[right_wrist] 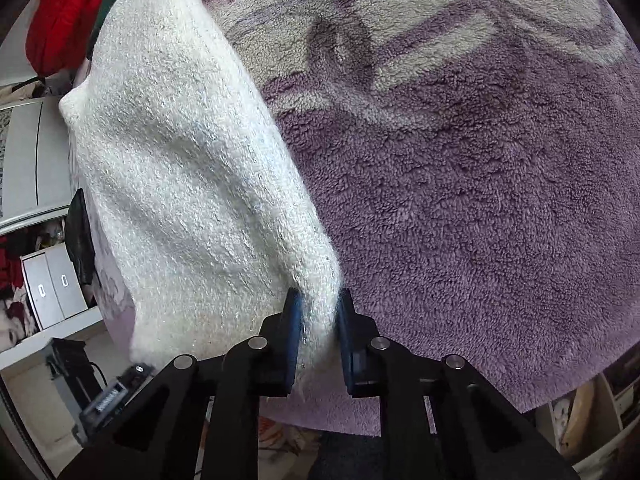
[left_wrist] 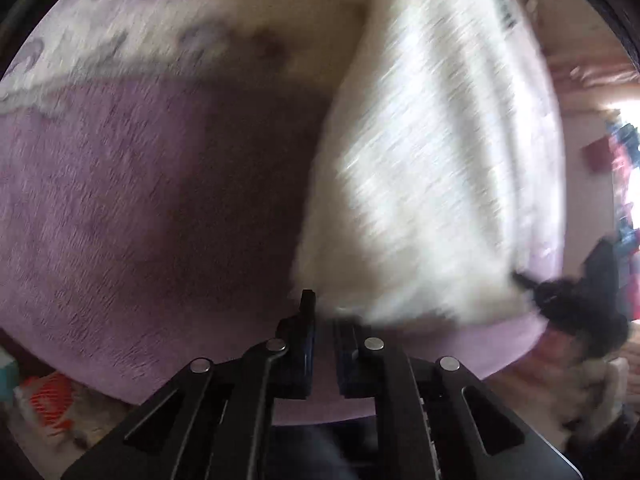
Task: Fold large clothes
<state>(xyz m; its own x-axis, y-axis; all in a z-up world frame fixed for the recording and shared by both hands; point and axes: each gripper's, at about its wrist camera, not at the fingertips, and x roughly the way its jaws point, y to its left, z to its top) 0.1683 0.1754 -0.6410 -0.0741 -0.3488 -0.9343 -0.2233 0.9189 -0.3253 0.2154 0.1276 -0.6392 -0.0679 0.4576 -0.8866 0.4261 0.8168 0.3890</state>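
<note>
A fluffy white knit garment point(right_wrist: 192, 184) hangs stretched above a purple fleece blanket point(right_wrist: 480, 208). My right gripper point(right_wrist: 318, 300) is shut on the garment's near edge, with fabric bunched between its fingers. In the blurred left wrist view the same white garment point(left_wrist: 420, 184) rises to the right, and my left gripper point(left_wrist: 324, 312) is shut on its lower corner. The other gripper point(left_wrist: 572, 300) shows as a dark shape at the garment's far right corner. The blanket point(left_wrist: 140, 200) lies below.
The blanket has a pale grey pattern point(right_wrist: 400, 20) toward its far side. A red garment point(right_wrist: 64, 12) and white drawers point(right_wrist: 52, 284) stand at the left of the right wrist view. An orange-patterned cloth point(left_wrist: 48, 404) lies on the floor, lower left.
</note>
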